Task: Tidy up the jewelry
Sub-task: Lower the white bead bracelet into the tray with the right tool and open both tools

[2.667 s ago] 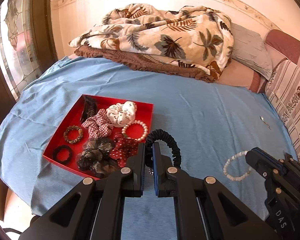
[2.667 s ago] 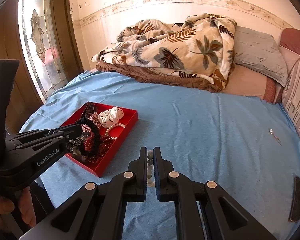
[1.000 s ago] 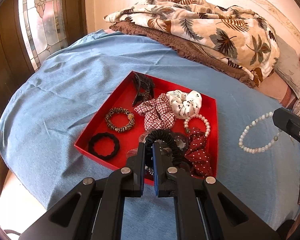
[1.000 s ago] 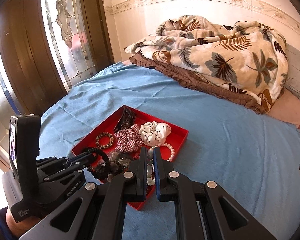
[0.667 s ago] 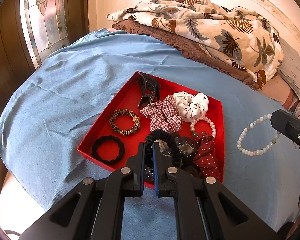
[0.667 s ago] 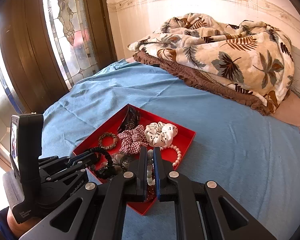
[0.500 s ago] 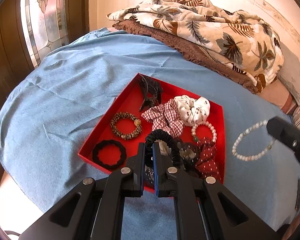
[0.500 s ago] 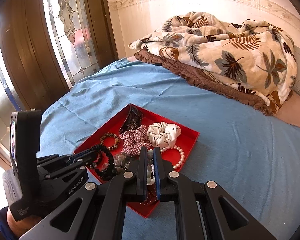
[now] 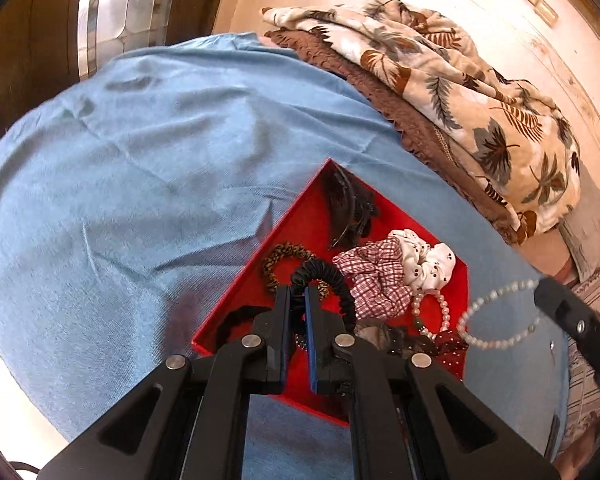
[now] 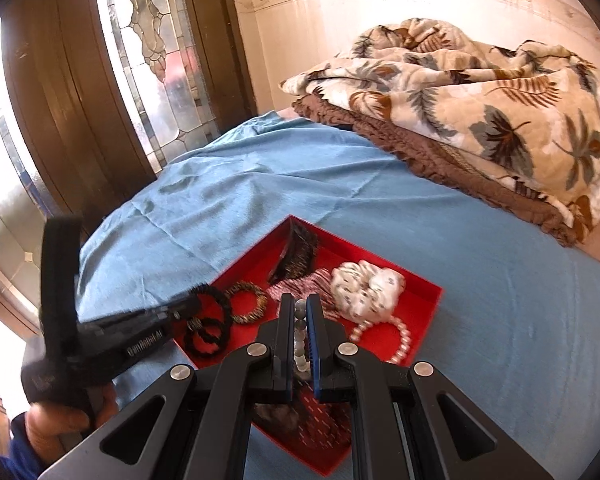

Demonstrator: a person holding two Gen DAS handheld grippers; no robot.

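Black ribbed scrunchie (image 9: 327, 280) shifted over red tray (image 9: 236, 300)

both tongs, left (image 9: 298, 300) and right (image 10: 300, 312), pinched tight, angled downward, side by side

Right claw (image 9: 540, 286) tips blurred; red tray (image 10: 428, 292) near corner hidden.

R gripper (image 10: 299, 312) clamps bead bracelet (image 10: 300, 334).
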